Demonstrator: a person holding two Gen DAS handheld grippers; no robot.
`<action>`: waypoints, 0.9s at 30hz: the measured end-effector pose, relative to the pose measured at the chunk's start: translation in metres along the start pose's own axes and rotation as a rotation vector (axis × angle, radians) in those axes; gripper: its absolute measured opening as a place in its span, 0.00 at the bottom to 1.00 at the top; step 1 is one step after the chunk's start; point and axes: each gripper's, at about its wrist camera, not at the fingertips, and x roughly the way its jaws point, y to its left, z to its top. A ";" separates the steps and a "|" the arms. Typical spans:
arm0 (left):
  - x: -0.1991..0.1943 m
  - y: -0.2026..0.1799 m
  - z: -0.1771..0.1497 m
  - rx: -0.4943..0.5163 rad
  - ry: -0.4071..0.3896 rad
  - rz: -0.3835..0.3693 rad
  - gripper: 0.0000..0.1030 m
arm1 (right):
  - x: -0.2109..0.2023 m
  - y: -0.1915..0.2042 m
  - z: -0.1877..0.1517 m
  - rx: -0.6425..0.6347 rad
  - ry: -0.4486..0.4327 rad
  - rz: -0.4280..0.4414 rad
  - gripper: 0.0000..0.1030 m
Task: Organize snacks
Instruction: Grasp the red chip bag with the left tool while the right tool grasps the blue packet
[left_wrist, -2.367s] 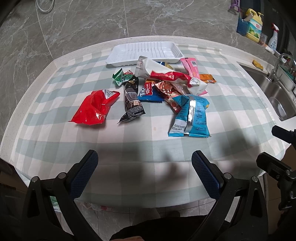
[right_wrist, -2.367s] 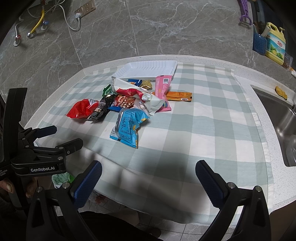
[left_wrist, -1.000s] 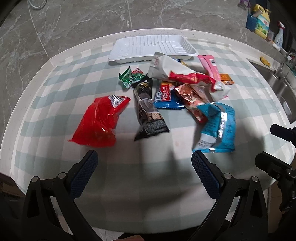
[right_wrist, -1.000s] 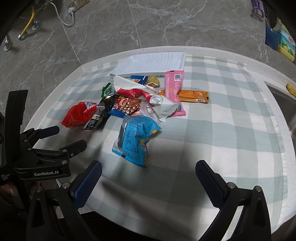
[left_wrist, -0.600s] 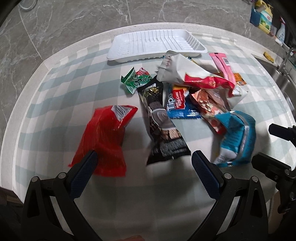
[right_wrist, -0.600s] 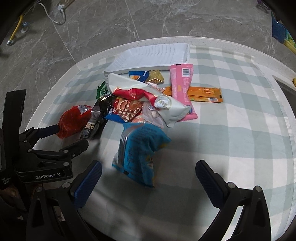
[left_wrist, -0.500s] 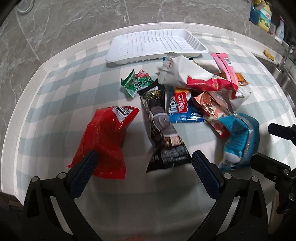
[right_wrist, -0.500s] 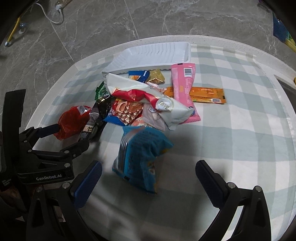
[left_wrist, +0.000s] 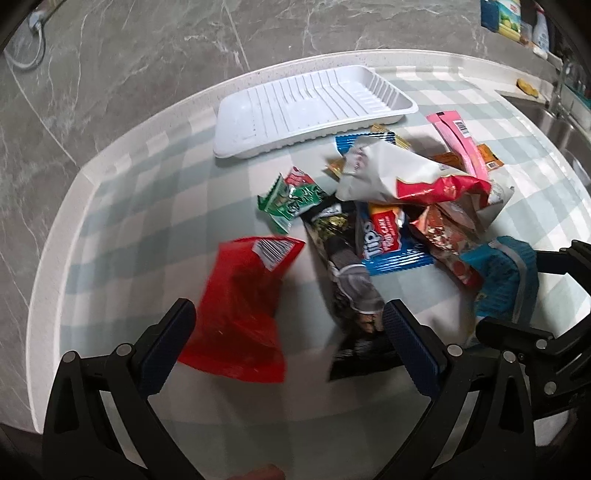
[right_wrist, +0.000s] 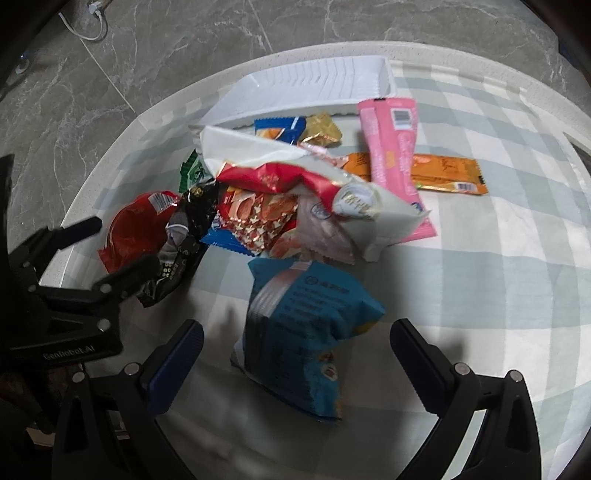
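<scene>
A pile of snack packs lies on the checked cloth in front of an empty white tray (left_wrist: 314, 107), also in the right wrist view (right_wrist: 332, 85). My left gripper (left_wrist: 288, 347) is open, its fingers straddling a red bag (left_wrist: 243, 314) and a black bar (left_wrist: 351, 299). My right gripper (right_wrist: 295, 362) is open around a blue bag (right_wrist: 303, 332), which also shows in the left wrist view (left_wrist: 506, 284). A white-and-red bag (right_wrist: 295, 173), a pink pack (right_wrist: 395, 155), an orange bar (right_wrist: 447, 173) and a green packet (left_wrist: 291, 199) lie further back.
The counter's curved edge (left_wrist: 48, 280) runs close on the left. A sink (left_wrist: 565, 122) and bottles (left_wrist: 509, 18) sit at the far right. A grey marble wall (left_wrist: 184, 44) stands behind the tray. The other gripper's body (right_wrist: 55, 295) is at the left of the right wrist view.
Both grippers have moved forward and down toward the pile, still open. The red bag and black bar now lie between the left fingers, the blue bag between the right fingers.
</scene>
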 end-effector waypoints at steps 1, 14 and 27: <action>0.001 0.002 0.000 0.007 0.000 0.003 1.00 | 0.002 0.001 0.000 0.003 0.007 0.003 1.00; 0.053 0.022 -0.012 0.052 0.099 -0.021 1.00 | 0.011 0.006 -0.004 0.048 0.022 -0.022 1.00; 0.092 0.055 -0.010 -0.068 0.099 -0.241 1.00 | 0.016 0.015 -0.001 0.039 0.009 -0.061 1.00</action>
